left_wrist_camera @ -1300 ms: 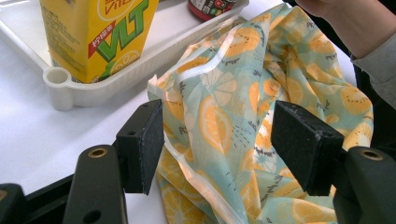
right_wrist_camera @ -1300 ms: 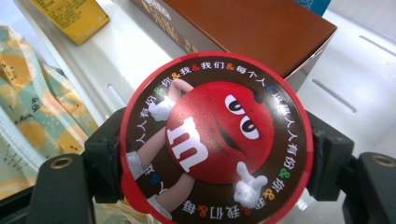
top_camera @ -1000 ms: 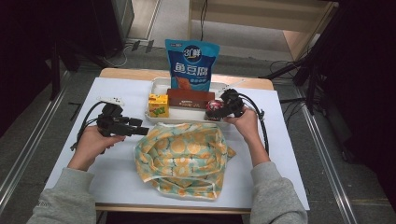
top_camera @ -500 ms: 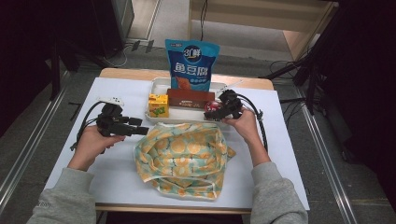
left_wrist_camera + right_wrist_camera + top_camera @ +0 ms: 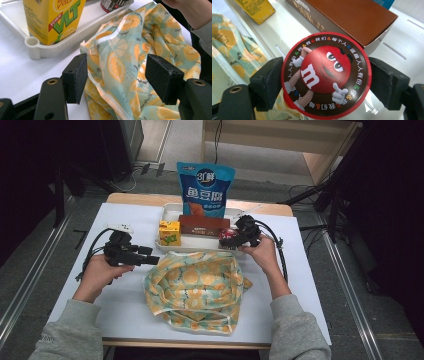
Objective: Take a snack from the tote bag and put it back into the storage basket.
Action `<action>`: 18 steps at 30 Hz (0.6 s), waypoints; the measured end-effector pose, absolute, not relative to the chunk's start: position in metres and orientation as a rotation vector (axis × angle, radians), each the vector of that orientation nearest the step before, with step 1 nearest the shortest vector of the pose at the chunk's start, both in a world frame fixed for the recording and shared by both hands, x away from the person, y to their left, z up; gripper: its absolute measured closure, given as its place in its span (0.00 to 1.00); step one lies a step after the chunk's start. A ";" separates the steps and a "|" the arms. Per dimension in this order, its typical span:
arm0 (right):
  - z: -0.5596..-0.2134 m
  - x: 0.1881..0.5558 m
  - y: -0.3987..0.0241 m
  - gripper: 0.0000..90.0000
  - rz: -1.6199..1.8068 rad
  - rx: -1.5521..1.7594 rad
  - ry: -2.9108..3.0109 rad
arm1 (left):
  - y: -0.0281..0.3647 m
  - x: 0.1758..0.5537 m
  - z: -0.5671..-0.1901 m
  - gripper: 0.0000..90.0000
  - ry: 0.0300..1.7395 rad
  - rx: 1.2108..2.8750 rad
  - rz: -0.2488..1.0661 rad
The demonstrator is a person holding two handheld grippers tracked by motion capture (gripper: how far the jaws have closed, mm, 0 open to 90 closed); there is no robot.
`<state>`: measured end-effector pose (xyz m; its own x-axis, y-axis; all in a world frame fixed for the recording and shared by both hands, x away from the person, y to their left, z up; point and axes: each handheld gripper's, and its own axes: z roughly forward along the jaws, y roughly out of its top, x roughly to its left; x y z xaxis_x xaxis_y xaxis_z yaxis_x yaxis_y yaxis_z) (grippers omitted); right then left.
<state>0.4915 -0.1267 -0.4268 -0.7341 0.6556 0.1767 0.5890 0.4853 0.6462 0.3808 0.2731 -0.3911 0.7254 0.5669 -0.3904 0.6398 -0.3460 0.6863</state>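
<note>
My right gripper (image 5: 231, 238) is shut on a round red M&M's tub (image 5: 227, 233) at the right end of the white tray (image 5: 167, 211). In the right gripper view both black pads press the rim of the tub's lid (image 5: 325, 75) above the tray's front edge. My left gripper (image 5: 151, 260) is open, level with the left edge of an orange-print cloth bag (image 5: 195, 285) that lies crumpled on the table. In the left gripper view the cloth bag's (image 5: 125, 65) hem lies between and beyond the spread pads (image 5: 75, 77).
The tray also holds a yellow drink carton (image 5: 170, 232) and a brown box (image 5: 204, 226); a blue snack bag (image 5: 204, 190) stands at its back. A small white object (image 5: 119, 226) lies left of the tray. Bare white table (image 5: 125, 305) lies front left.
The right gripper, with the tub in it, has shifted slightly to the left. The left gripper and the bag have not moved.
</note>
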 end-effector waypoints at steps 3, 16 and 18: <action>-0.425 0.491 -0.127 0.21 1.080 1.113 2.620 | 0.273 0.382 -0.391 0.39 0.909 2.035 -0.106; -0.409 0.479 -0.135 0.22 1.113 1.121 2.593 | 0.274 0.380 -0.392 0.38 0.912 2.039 -0.109; -0.408 0.478 -0.137 0.22 1.125 1.121 2.586 | 0.273 0.380 -0.392 0.38 0.913 2.043 -0.110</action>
<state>0.4776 -0.1368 -0.4079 -0.7224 0.6670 0.1823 0.5880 0.4539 0.6695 0.3796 0.2734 -0.3916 0.7267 0.5641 -0.3921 0.6409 -0.3512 0.6826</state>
